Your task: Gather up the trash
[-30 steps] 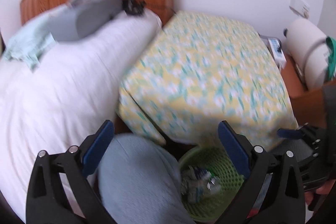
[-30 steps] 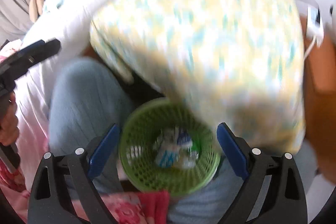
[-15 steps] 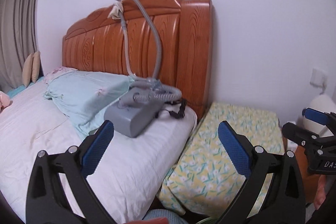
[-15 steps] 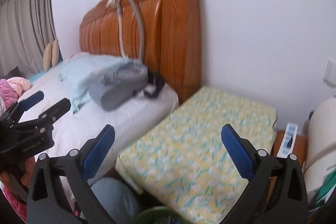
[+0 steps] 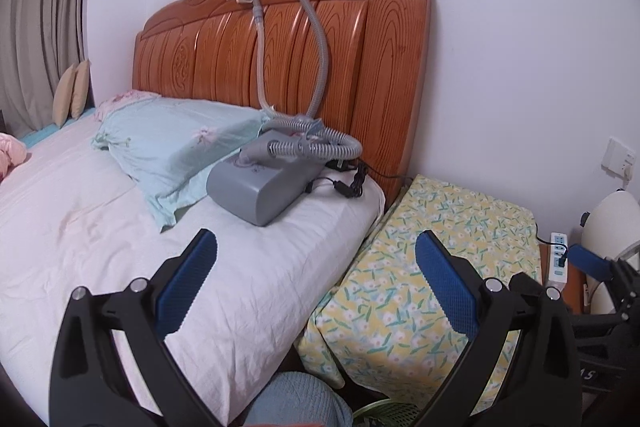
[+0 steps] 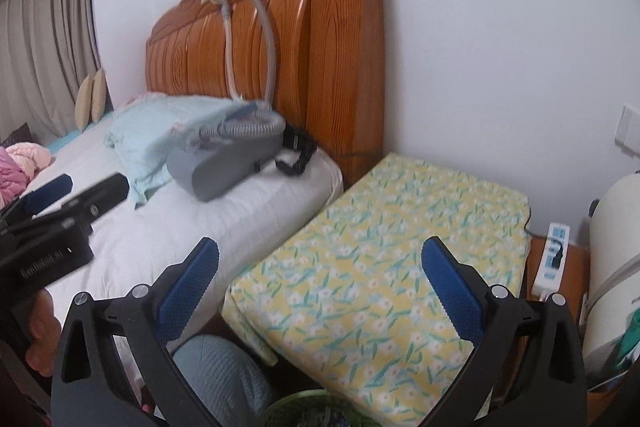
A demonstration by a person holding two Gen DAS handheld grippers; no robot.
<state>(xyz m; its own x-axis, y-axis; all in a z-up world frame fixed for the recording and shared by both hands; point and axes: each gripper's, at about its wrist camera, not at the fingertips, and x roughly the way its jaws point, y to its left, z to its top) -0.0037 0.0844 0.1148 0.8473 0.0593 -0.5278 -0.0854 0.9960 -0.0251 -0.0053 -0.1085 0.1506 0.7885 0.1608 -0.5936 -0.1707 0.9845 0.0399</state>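
Both cameras have swung up off the green basket since a second ago, and now they look across the bed (image 5: 120, 247) at the wooden headboard (image 5: 320, 67). Left gripper (image 5: 316, 279) hangs with jaws spread wide, nothing between them; right gripper (image 6: 320, 279) the same, wide and empty. That green basket (image 6: 312, 409) peeks in at the bottom edge, just below the flowered yellow cover (image 6: 380, 247), trash inside too blurred to make out. A grey machine (image 5: 264, 187) with its hose sits on the bed beside the pillow (image 5: 172, 151).
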